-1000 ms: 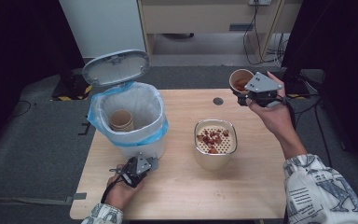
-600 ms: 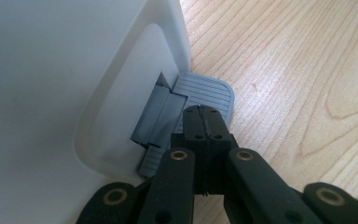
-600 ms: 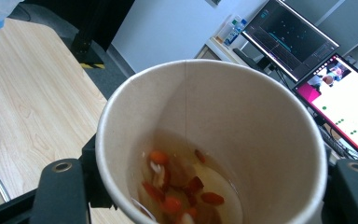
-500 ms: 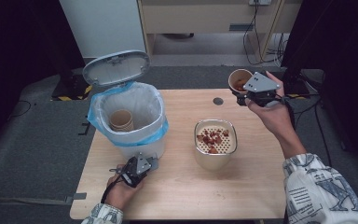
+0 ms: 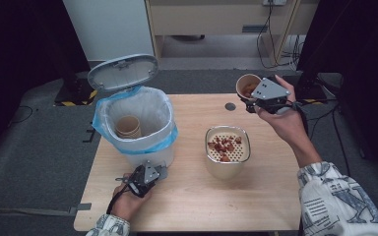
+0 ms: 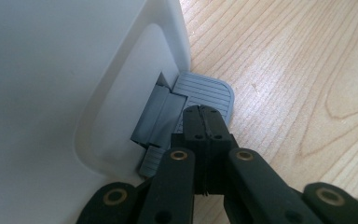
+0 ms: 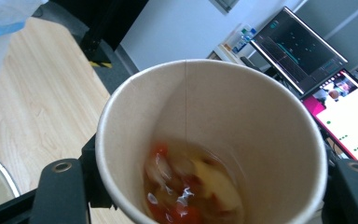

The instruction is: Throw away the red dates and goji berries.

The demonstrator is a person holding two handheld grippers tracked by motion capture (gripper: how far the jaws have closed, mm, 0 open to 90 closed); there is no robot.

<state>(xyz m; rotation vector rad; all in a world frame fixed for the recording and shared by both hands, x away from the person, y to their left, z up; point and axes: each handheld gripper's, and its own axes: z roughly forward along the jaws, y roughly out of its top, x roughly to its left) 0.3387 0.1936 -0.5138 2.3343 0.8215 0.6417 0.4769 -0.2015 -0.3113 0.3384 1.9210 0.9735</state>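
- We see the bin point(image 5: 142, 125) with its raised lid point(image 5: 123, 72) blocking the table's point(image 5: 266, 196) far left.
- The strainer bowl point(image 5: 227, 151) stands mid-table, just right of the bin, leaving a narrow gap.
- Bare wood lies open along the near edge and right side.

On the tabletop point(image 5: 187, 206) the bin point(image 5: 137, 125) stands at nine o'clock, a cup point(image 5: 128, 126) inside it, its lid point(image 5: 123, 72) raised behind. The strainer bowl point(image 5: 227, 150) sits at the centre. The left tool point(image 5: 161, 172) rests on the bin's pedal point(image 6: 204, 93) at seven o'clock; the right tool point(image 5: 249, 103) holds a paper cup point(image 5: 247, 87) at one o'clock.
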